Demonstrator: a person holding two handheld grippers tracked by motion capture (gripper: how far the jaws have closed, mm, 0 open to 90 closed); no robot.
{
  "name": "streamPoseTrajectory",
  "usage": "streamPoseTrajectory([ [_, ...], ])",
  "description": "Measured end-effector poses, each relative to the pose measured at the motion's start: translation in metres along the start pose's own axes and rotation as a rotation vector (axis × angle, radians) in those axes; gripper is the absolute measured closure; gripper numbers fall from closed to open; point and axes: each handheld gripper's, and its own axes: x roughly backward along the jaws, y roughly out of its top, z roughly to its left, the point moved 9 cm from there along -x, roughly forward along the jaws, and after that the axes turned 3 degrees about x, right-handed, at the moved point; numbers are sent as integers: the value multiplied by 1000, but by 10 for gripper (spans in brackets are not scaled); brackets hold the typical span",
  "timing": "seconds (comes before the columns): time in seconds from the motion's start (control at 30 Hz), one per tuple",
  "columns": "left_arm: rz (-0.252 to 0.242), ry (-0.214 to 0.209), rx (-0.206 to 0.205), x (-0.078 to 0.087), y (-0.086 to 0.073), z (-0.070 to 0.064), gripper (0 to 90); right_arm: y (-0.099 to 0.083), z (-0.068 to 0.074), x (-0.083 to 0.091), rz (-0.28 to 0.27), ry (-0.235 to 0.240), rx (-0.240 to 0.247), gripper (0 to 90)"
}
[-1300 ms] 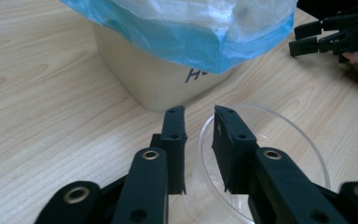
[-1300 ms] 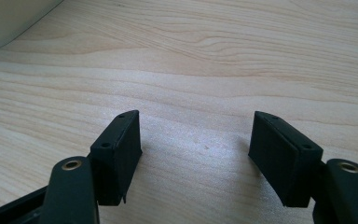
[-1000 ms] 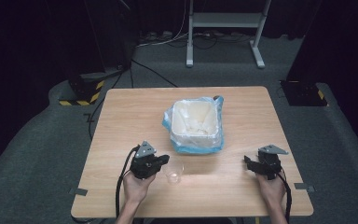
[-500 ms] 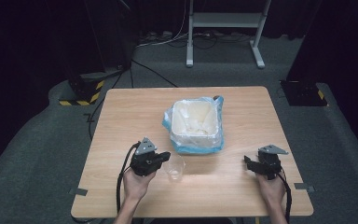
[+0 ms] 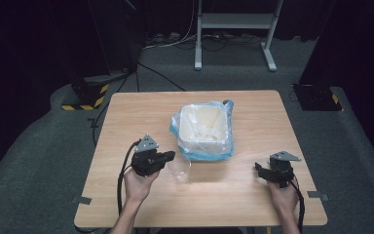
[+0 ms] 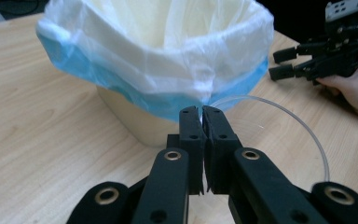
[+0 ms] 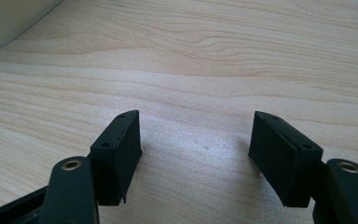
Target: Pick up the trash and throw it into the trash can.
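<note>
Left gripper (image 5: 171,157): jaws pinched together on the rim of the clear plastic cup (image 5: 179,168), whose wall sits between the pads. The cup stands on the table (image 5: 126,117), just in front of the lined bin (image 5: 204,127). Right gripper (image 5: 259,168): jaws spread wide, low over bare wood, well apart from the cup.

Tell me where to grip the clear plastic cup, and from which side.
Grip the clear cup by its thin rim wall, one jaw inside and one outside, coming from the person's left. It stands upright and open-topped beside the lined bin, so its bin side is crowded. The left gripper looks pinched on that rim this way.
</note>
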Motion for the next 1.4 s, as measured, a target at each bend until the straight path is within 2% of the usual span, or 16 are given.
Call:
streamPoseTrajectory([
  [0.23,-22,-7,-4,8,17,2,869,0,0,0,0,1,-1,336],
  [0.67,-79,-37,35,24,49,10,869,0,0,0,0,0,0,335],
  [0.87,-93,-37,29,32,64,11,869,0,0,0,0,0,0,334],
  [0.97,-94,-38,29,34,68,12,869,0,0,0,0,0,-1,333],
  [1.13,-124,-70,60,38,79,14,869,0,0,0,0,0,-1,333],
  [1.4,-145,-63,59,39,95,17,869,0,0,0,0,0,-1,334],
])
